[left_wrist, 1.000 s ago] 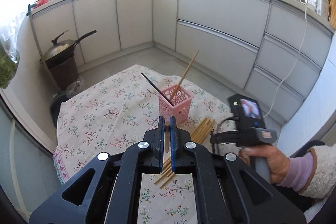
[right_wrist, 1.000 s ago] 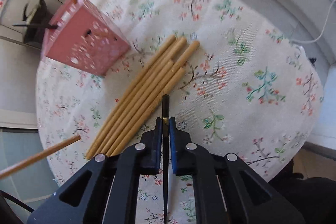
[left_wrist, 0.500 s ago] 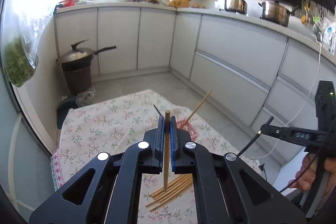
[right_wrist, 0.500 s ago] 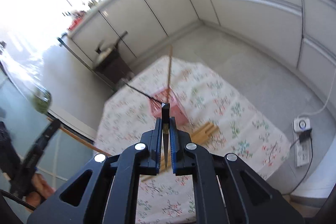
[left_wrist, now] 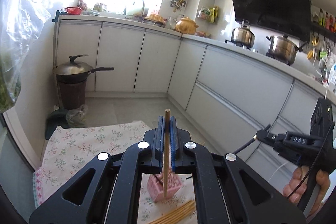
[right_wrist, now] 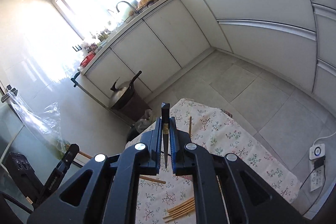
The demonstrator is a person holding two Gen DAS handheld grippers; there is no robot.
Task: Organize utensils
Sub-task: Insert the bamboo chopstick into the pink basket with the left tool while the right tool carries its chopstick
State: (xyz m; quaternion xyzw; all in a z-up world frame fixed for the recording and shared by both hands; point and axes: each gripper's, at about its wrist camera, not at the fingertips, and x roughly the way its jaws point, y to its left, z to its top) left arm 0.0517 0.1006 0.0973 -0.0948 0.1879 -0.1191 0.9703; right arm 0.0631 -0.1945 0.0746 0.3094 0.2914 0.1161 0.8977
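- The left gripper [left_wrist: 166,140] is closed on a pale wooden chopstick [left_wrist: 166,152], which stands nearly upright between the blue pads and sticks out above and below them.
- The right gripper [right_wrist: 166,138] is closed on a dark chopstick [right_wrist: 164,133] with a gold band; its pointed end hangs down below the jaws.
- The pink basket [left_wrist: 164,187] stands on the flowered tablecloth [left_wrist: 84,144], below the left gripper. More wooden chopsticks [left_wrist: 176,213] lie in a bundle on the cloth just beside it.
- Each chopstick looks light, thin and stiff. It will not bend, but it is smooth and round, so I think it can turn or slip between the pads.
- The hold is now near the upper end, which leaves a long free part for aiming into the basket.
- The basket also looks light; a sideways push from a stick could tip it.
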